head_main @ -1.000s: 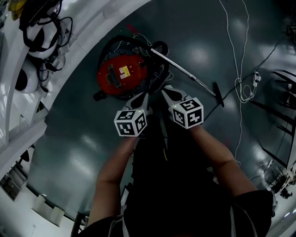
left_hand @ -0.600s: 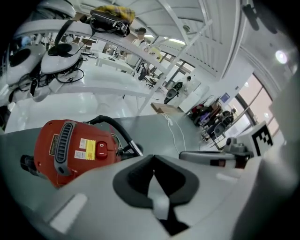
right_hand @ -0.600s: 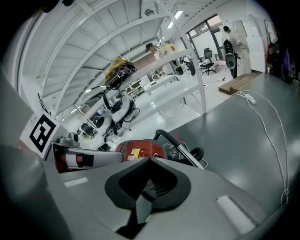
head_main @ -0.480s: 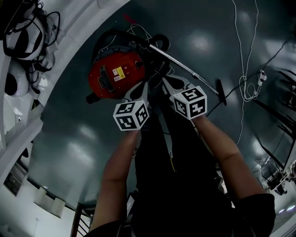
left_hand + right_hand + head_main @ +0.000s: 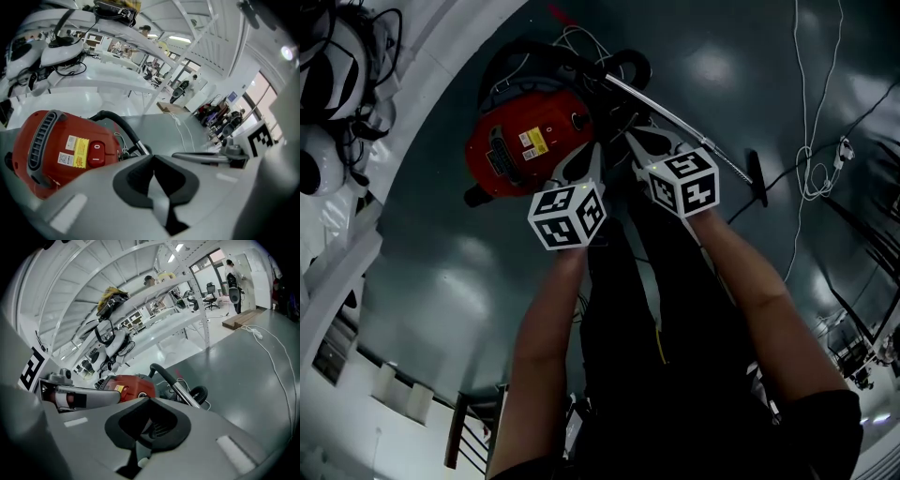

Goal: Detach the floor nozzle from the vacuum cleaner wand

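Jaws of the left gripper (image 5: 584, 161) and right gripper (image 5: 637, 145) are being held shut, empty. The floor nozzle (image 5: 757, 178) is lying at the far end of the wand (image 5: 675, 120); unbraced, the wand risks being dragged along.

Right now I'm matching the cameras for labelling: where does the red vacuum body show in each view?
Head view: red vacuum body, upper left.
Left gripper view: red vacuum body, lower left.
Right gripper view: red vacuum body, centre-left, small.
Shared landmark: its yellow label.
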Motion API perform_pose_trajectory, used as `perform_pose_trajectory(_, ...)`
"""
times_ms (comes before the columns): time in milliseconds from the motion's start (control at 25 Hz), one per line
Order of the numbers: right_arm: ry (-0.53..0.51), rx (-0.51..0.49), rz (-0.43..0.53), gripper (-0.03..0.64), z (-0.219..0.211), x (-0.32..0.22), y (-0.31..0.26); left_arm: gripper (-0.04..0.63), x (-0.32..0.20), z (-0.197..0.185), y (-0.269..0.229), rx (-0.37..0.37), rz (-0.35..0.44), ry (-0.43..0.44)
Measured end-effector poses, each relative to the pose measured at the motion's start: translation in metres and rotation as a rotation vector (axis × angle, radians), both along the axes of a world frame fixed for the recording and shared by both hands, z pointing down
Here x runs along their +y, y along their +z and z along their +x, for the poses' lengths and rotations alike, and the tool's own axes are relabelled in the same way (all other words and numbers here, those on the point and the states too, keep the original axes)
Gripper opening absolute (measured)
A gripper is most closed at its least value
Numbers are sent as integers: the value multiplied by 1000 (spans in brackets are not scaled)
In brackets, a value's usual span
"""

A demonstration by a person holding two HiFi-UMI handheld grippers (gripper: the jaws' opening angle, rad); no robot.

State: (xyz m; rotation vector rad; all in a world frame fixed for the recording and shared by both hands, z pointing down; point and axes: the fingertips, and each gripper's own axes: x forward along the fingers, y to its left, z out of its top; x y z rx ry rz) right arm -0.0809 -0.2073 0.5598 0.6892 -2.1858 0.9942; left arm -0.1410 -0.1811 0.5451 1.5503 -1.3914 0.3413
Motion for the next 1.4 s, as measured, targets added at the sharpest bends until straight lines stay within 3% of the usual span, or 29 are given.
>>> perform_pose_trajectory(520, -136, 69, 86, 0, 2, -38, 78, 9, -19, -7, 36, -33, 29, -49)
perform_pose_trajectory(800, -184, 119, 167, 80, -13, -72, 105, 9, -39, -7, 43, -30, 60, -87)
perform_pose_trajectory(1040, -271, 144, 152, 143, -25, -83, 136, 11, -49, -6, 49, -50, 52, -78)
perform_pose_trajectory(1400, -433, 222, 172, 161, -34, -85, 173, 23, -64, -7, 60, -55, 55, -37)
